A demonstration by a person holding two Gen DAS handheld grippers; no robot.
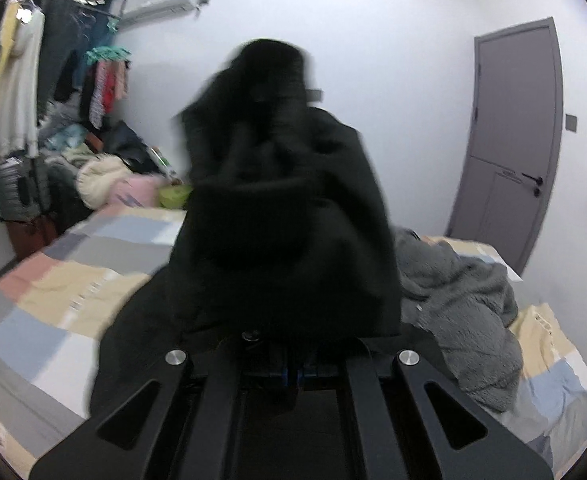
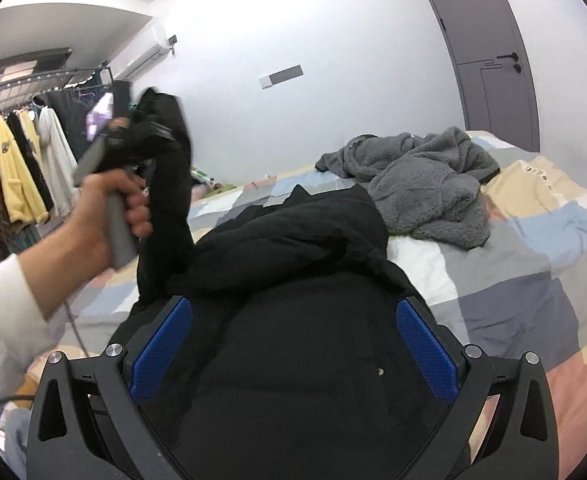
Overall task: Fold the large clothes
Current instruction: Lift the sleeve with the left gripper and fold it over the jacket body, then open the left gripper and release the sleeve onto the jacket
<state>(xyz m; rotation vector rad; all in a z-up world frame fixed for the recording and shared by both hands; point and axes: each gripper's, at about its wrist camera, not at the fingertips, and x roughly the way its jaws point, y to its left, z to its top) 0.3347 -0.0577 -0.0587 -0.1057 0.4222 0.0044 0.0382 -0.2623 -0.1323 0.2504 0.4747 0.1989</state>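
A large black garment lies bunched on the patchwork bed. My left gripper is shut on a part of it and holds that part raised, so black cloth drapes over the fingers and fills the middle of the left wrist view. In the right wrist view the left gripper is high at the left, held by a hand, with a black sleeve hanging from it. My right gripper is open, its blue pads spread either side of the garment's body, just above it.
A grey fleece garment lies crumpled on the bed to the right and beyond the black one. A clothes rack with hanging clothes stands at the left, with a pile of clothes below it. A grey door is at the right.
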